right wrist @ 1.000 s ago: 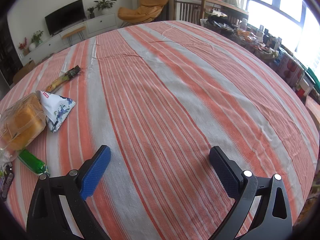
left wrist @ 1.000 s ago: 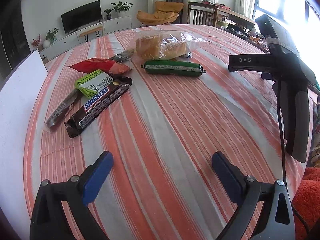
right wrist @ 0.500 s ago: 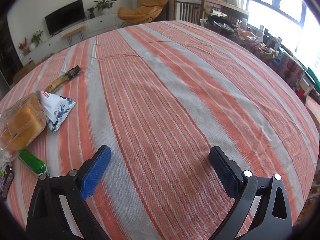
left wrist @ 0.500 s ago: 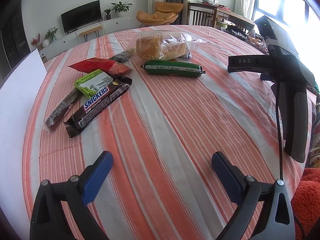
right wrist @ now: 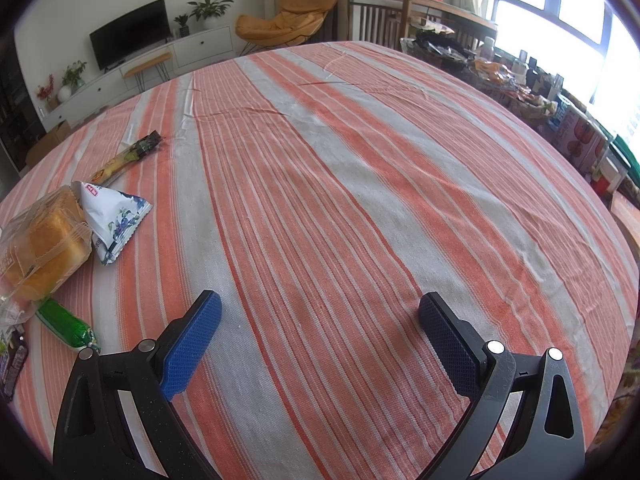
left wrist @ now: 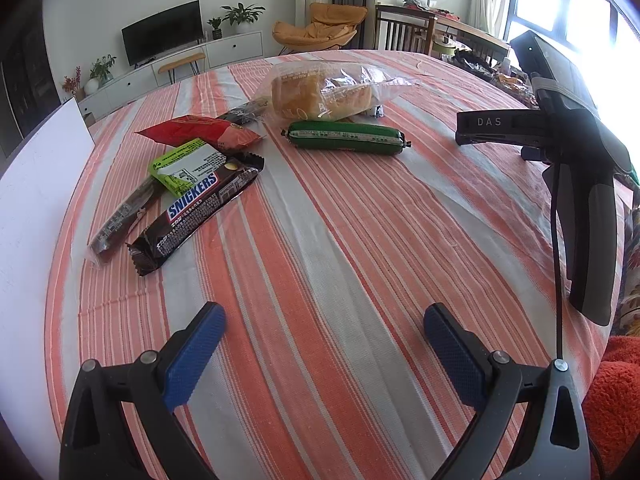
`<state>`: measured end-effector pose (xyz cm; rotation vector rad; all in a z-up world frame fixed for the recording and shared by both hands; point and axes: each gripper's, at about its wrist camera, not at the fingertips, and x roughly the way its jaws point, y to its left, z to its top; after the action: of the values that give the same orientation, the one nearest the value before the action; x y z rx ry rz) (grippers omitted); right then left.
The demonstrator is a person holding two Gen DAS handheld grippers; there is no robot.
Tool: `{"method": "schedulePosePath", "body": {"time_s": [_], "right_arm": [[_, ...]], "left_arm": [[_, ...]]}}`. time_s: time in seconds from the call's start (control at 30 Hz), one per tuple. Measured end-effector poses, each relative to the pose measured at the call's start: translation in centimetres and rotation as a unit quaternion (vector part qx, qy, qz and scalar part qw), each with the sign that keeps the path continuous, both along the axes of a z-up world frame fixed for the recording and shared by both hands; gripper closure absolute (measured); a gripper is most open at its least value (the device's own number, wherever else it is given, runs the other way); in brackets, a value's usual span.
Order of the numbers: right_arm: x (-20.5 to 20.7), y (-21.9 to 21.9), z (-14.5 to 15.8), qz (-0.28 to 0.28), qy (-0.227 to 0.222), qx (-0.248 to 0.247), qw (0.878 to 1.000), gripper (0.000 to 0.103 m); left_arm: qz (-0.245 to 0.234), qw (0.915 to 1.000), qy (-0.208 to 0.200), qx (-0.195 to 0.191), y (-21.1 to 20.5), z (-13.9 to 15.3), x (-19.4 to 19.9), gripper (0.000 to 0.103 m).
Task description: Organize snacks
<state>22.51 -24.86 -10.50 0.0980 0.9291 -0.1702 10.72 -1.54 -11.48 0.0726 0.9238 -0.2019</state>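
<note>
Snacks lie on a striped tablecloth. In the left wrist view a Snickers bar lies left of centre, with a green-and-white pack, a red packet and a dark thin bar around it. Farther back lie a green sausage and a clear bag of bread. My left gripper stands open near the front edge, holding nothing. The right wrist view shows the bread bag, a white-and-blue packet, the green sausage and a yellow stick snack at the left. My right gripper is open and empty.
A white board stands along the table's left side. The other gripper's black body hangs at the right in the left wrist view. Beyond the table's right edge are cluttered goods and a chair.
</note>
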Motion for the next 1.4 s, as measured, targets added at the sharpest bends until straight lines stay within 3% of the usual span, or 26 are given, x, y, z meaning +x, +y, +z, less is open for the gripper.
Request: {"method": "schedulePosePath", "body": {"time_s": [1.4], "right_arm": [[0.02, 0.0, 0.0, 0.0, 0.0, 0.0, 1.0, 0.002]], "left_arm": [[-0.001, 1.0, 0.002, 0.003, -0.06, 0.03, 0.03, 0.003]]}}
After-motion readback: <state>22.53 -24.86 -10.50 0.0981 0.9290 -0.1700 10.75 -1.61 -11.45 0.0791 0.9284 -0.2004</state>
